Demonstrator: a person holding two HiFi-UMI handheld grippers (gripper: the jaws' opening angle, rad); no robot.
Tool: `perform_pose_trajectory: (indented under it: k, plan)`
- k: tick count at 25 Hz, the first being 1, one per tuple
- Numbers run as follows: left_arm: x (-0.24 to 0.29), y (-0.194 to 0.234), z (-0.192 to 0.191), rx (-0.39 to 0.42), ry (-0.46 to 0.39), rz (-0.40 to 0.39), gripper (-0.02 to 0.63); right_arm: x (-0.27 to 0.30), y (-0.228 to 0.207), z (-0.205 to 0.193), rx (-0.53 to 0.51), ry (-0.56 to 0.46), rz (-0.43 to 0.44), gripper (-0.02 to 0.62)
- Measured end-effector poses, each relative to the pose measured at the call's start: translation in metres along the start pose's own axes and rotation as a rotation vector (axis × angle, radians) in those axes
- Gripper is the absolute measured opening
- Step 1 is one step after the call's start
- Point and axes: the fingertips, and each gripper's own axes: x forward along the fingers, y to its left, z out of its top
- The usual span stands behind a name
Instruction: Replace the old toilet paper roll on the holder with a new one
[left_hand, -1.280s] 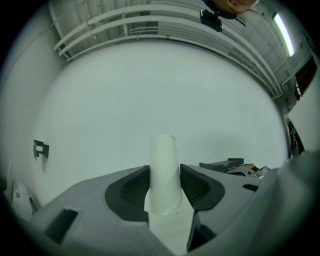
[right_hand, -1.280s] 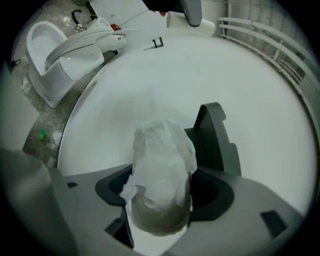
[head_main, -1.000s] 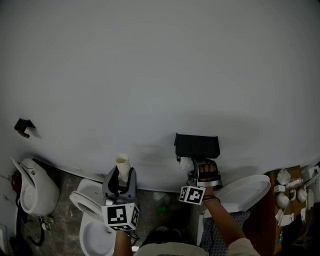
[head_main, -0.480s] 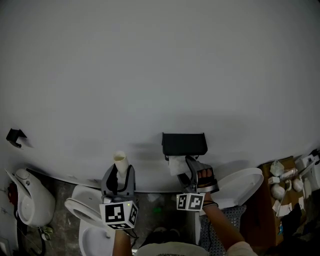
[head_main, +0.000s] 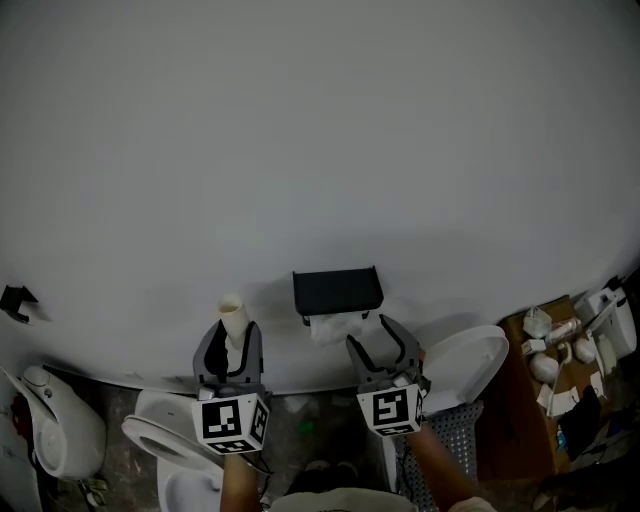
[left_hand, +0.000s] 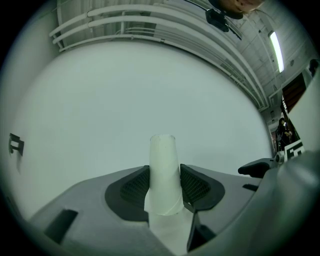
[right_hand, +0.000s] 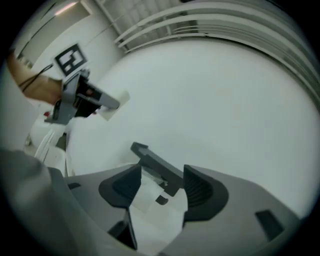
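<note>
Nearest the camera, above an open toilet (head_main: 150, 432), the left gripper (head_main: 231, 340) keeps its fingers (left_hand: 135, 186) clamped on a bare cardboard tube (head_main: 232, 312), held upright as it was a second ago. Beside it, the right gripper (head_main: 368, 332) has rolled over since then, so its marker cube (head_main: 390, 410) now faces up, and it has drawn back from the white paper (head_main: 333, 327) it was reaching into. Its fingers (right_hand: 122, 187) have just been narrowing but stand apart, pressing on nothing. Just beyond their tips, the paper hangs under the black holder (head_main: 337, 291), which is fixed to the pale wall (head_main: 320, 150).
</note>
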Motion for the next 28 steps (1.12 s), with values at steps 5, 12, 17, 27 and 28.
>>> perform_pose_trajectory:
  k: [5,12,17,27,28]
  plan:
    - [0.002,0.000,0.007,-0.004,-0.009,0.006,0.190,-0.015,-0.048,0.004,0.315,-0.061,-0.100,0.123]
    - [0.004,-0.008,0.006,-0.025,-0.010,0.010,0.190,-0.027,-0.077,-0.002,0.483,-0.074,-0.167,-0.009]
    - [0.006,-0.012,0.004,-0.032,-0.005,0.013,0.190,-0.029,-0.086,-0.010,0.496,-0.052,-0.207,-0.009]
    - [0.008,-0.015,0.004,-0.033,-0.004,0.024,0.190,-0.031,-0.093,-0.012,0.487,-0.046,-0.212,-0.009]
    - [0.008,-0.015,0.004,-0.032,-0.004,0.024,0.190,-0.031,-0.093,-0.012,0.490,-0.044,-0.210,-0.009]
